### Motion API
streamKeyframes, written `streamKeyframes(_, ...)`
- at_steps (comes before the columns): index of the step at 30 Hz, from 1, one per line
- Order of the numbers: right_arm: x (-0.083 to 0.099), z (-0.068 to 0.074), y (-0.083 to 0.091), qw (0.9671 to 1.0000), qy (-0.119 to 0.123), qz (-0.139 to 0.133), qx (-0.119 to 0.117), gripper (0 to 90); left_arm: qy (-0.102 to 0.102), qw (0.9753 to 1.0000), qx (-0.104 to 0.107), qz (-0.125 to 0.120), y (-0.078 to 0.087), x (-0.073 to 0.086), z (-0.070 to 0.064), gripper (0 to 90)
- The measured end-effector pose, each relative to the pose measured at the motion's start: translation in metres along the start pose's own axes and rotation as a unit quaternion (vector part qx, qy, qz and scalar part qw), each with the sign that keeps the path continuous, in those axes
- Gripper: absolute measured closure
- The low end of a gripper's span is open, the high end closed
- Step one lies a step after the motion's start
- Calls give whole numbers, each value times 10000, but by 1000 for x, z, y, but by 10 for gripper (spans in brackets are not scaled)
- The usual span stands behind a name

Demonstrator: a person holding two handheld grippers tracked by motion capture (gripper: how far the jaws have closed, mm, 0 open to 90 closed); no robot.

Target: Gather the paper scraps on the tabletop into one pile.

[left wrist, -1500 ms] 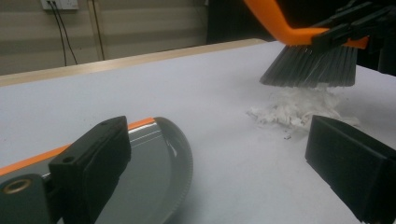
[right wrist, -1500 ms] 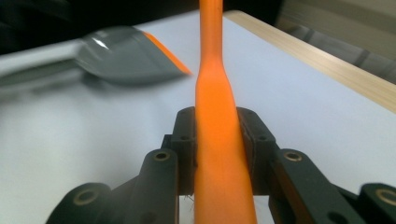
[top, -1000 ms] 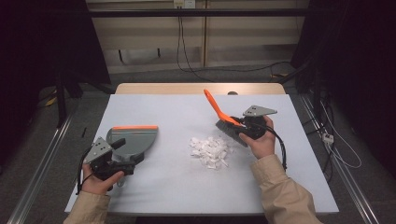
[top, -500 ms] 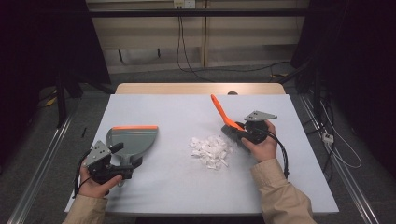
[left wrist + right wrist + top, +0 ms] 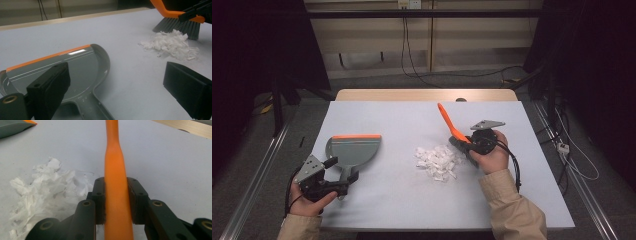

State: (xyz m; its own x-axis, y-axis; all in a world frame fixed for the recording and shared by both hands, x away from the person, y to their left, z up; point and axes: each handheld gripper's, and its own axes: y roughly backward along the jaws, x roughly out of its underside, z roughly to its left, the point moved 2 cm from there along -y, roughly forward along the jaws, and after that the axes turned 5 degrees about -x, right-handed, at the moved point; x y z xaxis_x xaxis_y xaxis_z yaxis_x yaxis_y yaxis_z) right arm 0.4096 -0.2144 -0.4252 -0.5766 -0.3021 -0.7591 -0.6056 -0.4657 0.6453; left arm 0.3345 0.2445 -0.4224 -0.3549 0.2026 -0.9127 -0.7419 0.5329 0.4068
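Observation:
A grey dustpan (image 5: 353, 150) with an orange lip lies flat at the table's left, also seen in the left gripper view (image 5: 62, 67). My left gripper (image 5: 342, 169) (image 5: 117, 80) is open, its jaws standing on either side of the dustpan's handle without touching it. A pile of white paper scraps (image 5: 437, 161) (image 5: 172, 43) (image 5: 47, 192) sits mid-table. My right gripper (image 5: 469, 145) (image 5: 116, 202) is shut on the orange handle of a brush (image 5: 448, 124) (image 5: 115, 195). The brush's dark bristles (image 5: 180, 25) rest at the pile's right edge.
The pale grey table top (image 5: 402, 200) ends in a wooden strip (image 5: 422, 95) at the far side. Metal rails (image 5: 252, 185) run along the floor on both sides, and cables (image 5: 572, 165) lie at the right. Open surface lies between dustpan and pile.
The brush has shifted slightly right and lower, settling beside the scraps. My left gripper has drawn back a little along the dustpan handle toward the front edge.

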Motion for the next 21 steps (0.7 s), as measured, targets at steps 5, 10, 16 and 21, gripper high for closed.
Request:
streamKeyframes(5,2,7,-5,9991,-249,-316,166,715,-5,10000,32,-9,-1,0,-2,71)
streamKeyframes(10,0,21,-12,9983,-244,-486,187,716,-16,10000,-4,42,-2,2,-1,71)
streamKeyframes(16,-3,37,-21,9973,-248,-687,-33,717,-51,9999,-31,120,-2,4,1,71)
streamKeyframes(21,-10,41,-20,9963,-64,-856,-97,718,-16,9997,-121,205,-1,7,2,77)
